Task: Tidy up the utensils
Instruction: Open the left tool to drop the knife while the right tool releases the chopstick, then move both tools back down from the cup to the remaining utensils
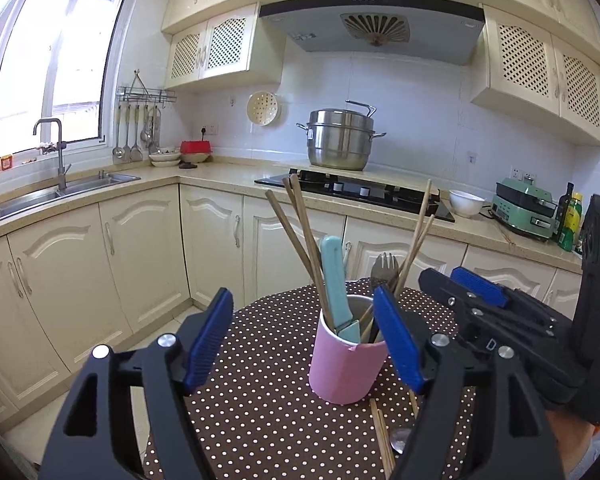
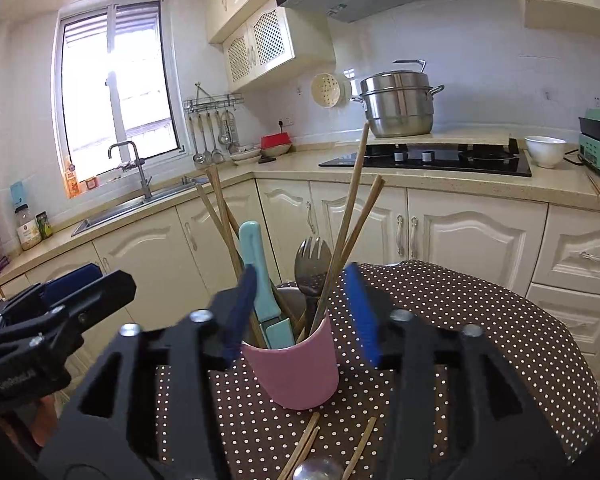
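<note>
Pink cup (image 1: 346,364) upright on the polka-dot worktop (image 1: 260,400), holding wooden chopsticks (image 1: 300,236), a light-blue-handled knife (image 1: 334,280) and a metal spork (image 1: 384,268). Lower ends of all of these hidden inside the cup. Knife blade sheathed in blue, only partly seen above the rim.

Left hand-held gripper (image 1: 304,340) released, blue pads spread wide, nothing between them but the cup just beyond; right pad overlapping the cup's rim in view, contact unclear. Right hand-held gripper (image 2: 300,312) also released, its pads flanking the cup's mouth without pressing on it; left pad blurred.

Loose chopsticks (image 2: 304,448) lying on the worktop near the cup's base, cut off by the gripper frames. A rounded metal piece (image 2: 318,468) at the bottom edge, probably a spoon bowl, mostly hidden.
</note>
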`<action>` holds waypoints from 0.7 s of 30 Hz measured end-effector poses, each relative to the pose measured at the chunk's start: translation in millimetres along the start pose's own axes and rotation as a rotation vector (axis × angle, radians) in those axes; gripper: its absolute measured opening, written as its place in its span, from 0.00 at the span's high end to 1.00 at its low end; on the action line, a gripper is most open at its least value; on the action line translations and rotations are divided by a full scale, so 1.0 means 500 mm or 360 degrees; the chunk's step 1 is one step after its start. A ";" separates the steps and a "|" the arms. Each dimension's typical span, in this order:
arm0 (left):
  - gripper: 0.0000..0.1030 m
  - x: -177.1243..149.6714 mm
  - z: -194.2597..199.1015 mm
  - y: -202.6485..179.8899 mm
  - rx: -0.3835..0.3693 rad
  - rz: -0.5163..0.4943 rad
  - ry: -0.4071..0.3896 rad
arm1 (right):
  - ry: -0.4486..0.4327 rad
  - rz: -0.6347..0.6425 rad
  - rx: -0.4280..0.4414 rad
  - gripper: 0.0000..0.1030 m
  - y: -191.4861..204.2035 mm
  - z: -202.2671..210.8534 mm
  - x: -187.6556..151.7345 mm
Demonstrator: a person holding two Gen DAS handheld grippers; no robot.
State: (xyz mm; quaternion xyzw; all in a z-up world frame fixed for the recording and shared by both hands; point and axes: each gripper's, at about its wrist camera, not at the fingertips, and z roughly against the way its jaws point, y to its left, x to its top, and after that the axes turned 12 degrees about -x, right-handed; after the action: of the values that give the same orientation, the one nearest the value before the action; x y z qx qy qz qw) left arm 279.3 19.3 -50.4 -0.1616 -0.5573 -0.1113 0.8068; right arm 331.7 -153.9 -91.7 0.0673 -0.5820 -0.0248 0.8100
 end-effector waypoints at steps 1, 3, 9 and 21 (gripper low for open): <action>0.31 -0.001 0.006 -0.001 -0.0001 -0.0003 -0.0003 | -0.0003 0.0001 -0.0002 0.53 0.001 0.005 0.000; 0.29 -0.002 0.017 -0.001 0.0001 0.0005 -0.0008 | -0.0012 0.0005 -0.0003 0.48 0.002 0.017 0.001; 0.28 -0.007 0.049 0.000 -0.0017 0.0028 -0.0033 | -0.0032 0.0011 -0.0008 0.41 0.005 0.060 -0.002; 0.27 -0.020 0.101 -0.039 -0.0075 0.0010 -0.0050 | -0.0015 -0.0005 -0.0016 0.31 -0.004 0.147 -0.026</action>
State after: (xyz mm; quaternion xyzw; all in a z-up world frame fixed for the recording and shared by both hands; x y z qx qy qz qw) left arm 225.3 20.6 -40.8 -0.1841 -0.5665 -0.1194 0.7943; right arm 257.9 -160.0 -81.0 0.0639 -0.5855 -0.0292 0.8076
